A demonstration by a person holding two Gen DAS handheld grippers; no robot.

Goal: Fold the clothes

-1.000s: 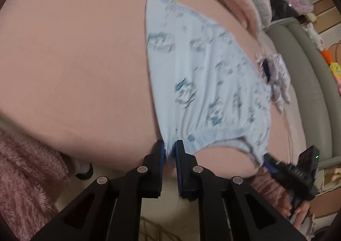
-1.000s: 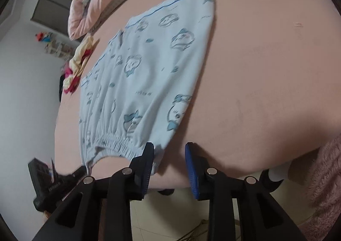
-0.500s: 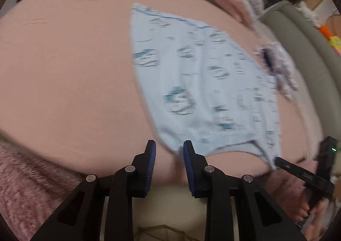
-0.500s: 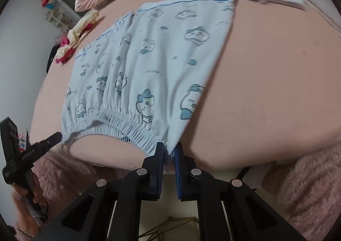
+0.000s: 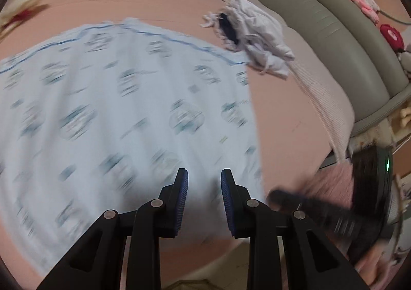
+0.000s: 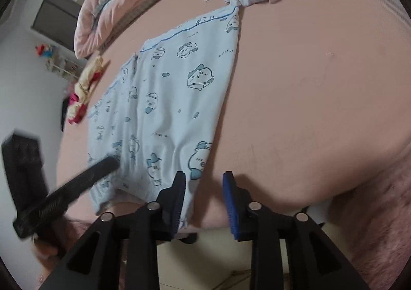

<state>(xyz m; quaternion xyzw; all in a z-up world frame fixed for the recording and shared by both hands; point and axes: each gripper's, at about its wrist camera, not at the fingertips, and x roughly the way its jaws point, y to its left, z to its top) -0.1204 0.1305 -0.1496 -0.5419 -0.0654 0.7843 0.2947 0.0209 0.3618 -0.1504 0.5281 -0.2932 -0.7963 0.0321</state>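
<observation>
Blue shorts [image 6: 164,110] flat on bed [image 6: 321,97]; L claw [image 5: 204,182] & R claw [image 6: 204,184] wide.

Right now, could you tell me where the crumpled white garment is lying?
The crumpled white garment lies on the pink bed, at the far right corner of the light blue shorts.
</observation>
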